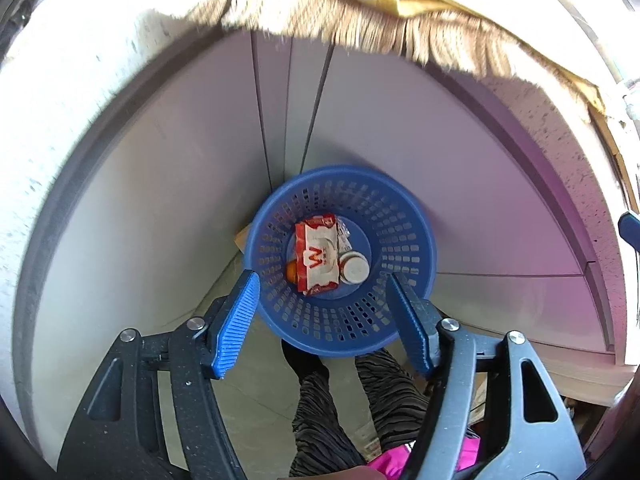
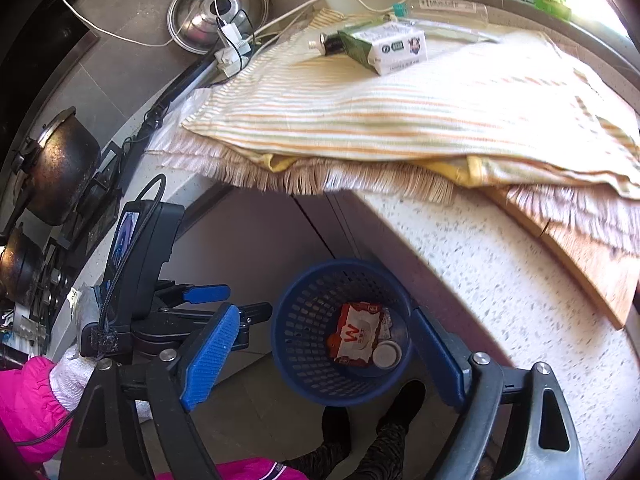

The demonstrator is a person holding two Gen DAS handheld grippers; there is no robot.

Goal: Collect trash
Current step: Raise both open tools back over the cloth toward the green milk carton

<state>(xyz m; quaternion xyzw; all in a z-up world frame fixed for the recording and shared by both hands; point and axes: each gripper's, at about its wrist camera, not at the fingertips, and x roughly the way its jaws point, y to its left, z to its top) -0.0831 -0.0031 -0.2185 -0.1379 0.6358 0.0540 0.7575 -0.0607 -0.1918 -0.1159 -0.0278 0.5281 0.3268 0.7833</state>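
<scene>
Both grippers hang above the round blue perforated plastic basket (image 2: pixel 340 332), jaws spread and empty: the left gripper (image 1: pixel 320 304) points almost straight down into it, and the right gripper (image 2: pixel 324 356) tilts in from beside the counter. Inside the basket lie a red-and-white wipes packet (image 1: pixel 318 258), a round white lid (image 1: pixel 355 269) just beside it, and some crumpled wrapper. The next trash, a green-and-white drink carton (image 2: pixel 380 50), lies on its side on the striped cloth (image 2: pixel 400 112), up and away from the basket, its long axis running across the counter. The right gripper looks the nearer one.
</scene>
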